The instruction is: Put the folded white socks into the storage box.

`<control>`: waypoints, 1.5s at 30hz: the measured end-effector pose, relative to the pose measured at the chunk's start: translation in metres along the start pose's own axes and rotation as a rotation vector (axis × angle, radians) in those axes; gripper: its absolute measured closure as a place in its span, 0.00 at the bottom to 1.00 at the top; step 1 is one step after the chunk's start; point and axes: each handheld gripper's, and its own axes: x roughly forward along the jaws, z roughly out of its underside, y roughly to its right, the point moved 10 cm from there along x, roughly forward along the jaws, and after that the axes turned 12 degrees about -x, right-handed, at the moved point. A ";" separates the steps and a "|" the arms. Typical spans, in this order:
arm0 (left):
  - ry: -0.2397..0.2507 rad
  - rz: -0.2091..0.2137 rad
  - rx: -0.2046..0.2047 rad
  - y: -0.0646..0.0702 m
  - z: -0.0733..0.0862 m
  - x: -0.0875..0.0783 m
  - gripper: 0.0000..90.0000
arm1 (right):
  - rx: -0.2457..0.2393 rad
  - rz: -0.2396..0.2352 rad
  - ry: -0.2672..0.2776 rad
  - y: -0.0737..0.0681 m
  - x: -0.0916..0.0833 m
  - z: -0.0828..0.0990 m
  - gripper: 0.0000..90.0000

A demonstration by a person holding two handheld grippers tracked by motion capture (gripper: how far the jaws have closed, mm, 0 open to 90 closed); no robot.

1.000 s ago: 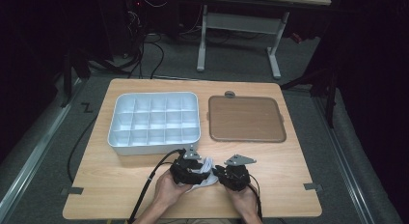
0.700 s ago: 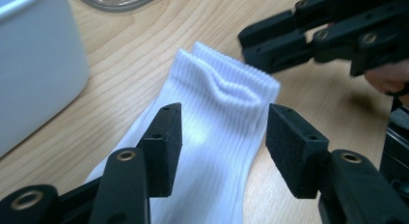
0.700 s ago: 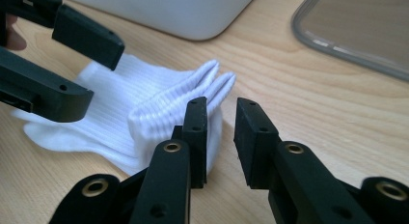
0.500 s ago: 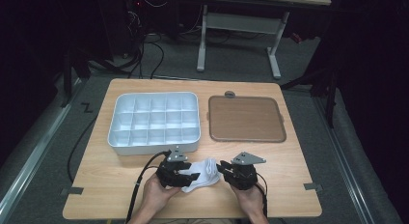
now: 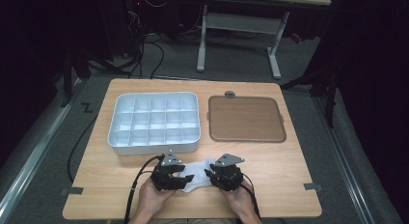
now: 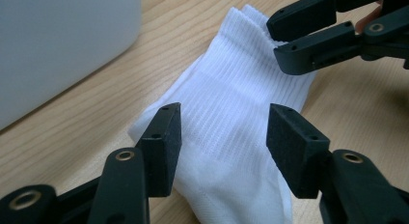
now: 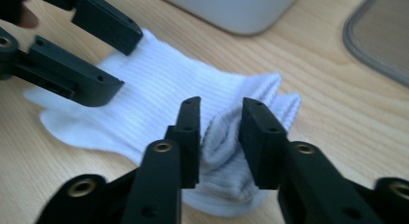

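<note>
Right gripper view shows the white ribbed cotton sock [image 7: 159, 98] flat on the pale wooden surface [image 7: 313, 74], a bunched fold of its cuff between the just-opening jaws of the right gripper [image 7: 219, 137], while the left gripper [image 6: 222, 137] hovers open over its other end.

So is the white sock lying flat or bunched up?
Partly bunched: the white sock lies flat at the left tool, with its cuff gathered between the right tool's jaws.
</note>
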 end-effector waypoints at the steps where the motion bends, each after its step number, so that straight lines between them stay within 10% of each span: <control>1: -0.005 -0.016 0.016 -0.002 0.003 0.002 0.54 | -0.003 0.003 -0.007 0.000 0.000 0.002 0.86; 21: 0.018 -0.073 0.166 -0.014 0.015 0.007 0.60 | 0.034 0.039 -0.010 0.003 -0.003 0.027 0.94; 33: 0.015 -0.092 0.136 -0.022 0.005 0.006 0.58 | 0.030 0.027 -0.003 0.003 0.003 0.020 0.90; 45: 0.075 -0.156 -0.002 -0.040 -0.033 -0.007 0.45 | 0.024 -0.007 0.075 -0.003 -0.008 -0.007 0.81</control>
